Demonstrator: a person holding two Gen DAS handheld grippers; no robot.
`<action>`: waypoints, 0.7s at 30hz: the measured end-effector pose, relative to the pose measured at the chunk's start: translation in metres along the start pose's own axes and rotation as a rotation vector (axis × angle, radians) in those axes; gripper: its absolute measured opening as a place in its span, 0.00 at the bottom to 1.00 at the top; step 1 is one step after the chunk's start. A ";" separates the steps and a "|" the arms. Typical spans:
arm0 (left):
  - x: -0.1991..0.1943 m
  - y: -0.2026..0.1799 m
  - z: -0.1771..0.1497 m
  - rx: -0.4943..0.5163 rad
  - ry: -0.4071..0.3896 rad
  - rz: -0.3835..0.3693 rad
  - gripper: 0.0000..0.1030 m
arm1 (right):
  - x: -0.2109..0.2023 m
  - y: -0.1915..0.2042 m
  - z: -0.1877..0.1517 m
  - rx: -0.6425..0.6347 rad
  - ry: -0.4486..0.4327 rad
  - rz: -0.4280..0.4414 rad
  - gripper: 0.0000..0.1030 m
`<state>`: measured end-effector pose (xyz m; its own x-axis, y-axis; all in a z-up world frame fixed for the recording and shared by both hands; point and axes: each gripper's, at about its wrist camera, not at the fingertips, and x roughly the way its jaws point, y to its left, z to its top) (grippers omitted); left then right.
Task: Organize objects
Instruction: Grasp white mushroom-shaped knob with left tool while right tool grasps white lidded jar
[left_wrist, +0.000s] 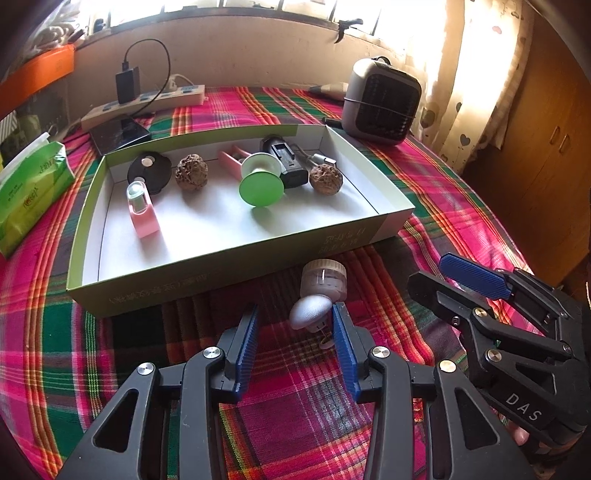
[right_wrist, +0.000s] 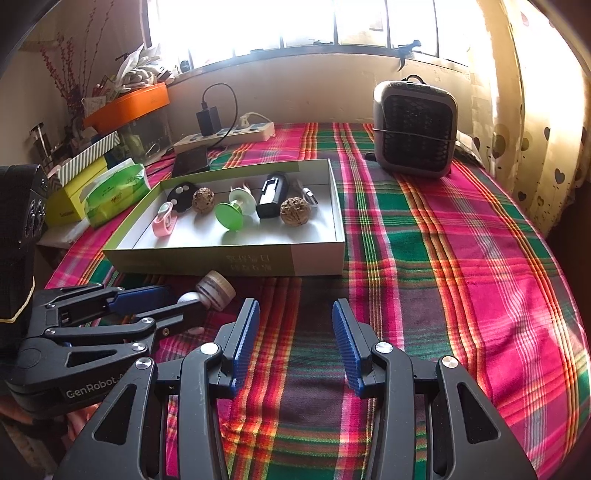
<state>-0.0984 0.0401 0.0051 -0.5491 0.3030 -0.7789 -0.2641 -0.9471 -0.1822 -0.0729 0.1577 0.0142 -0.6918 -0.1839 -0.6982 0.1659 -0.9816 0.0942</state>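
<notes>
Jar (left_wrist: 324, 282) with white stopper lay tipped on the plaid cloth (left_wrist: 295, 406), just outside the tray (left_wrist: 236, 254), between the spread fingers of the left gripper (left_wrist: 294, 332). Right gripper (right_wrist: 294, 332) was released, empty. Best to centre before closing; round body may roll.

We see a small clear jar (left_wrist: 324, 283) with tan lid, tipped over at 6 o'clock of the green-sided box (left_wrist: 229, 258).

Woven plaid cloth (left_wrist: 295, 406), matt cardboard tray (left_wrist: 229, 254), rough walnuts (left_wrist: 191, 172), seemingly plastic jar (left_wrist: 324, 283)
</notes>
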 end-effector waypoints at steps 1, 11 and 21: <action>0.000 0.000 0.000 0.004 0.000 0.002 0.37 | 0.000 0.000 0.000 -0.001 0.002 0.001 0.42; 0.000 0.005 0.001 -0.012 -0.006 -0.021 0.35 | 0.004 0.002 0.000 -0.003 0.014 0.002 0.42; -0.004 0.014 -0.001 -0.048 -0.021 -0.037 0.25 | 0.006 0.006 0.001 -0.011 0.024 -0.005 0.42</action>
<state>-0.0988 0.0256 0.0054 -0.5560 0.3395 -0.7587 -0.2463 -0.9391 -0.2397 -0.0766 0.1504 0.0110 -0.6755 -0.1775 -0.7157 0.1699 -0.9819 0.0832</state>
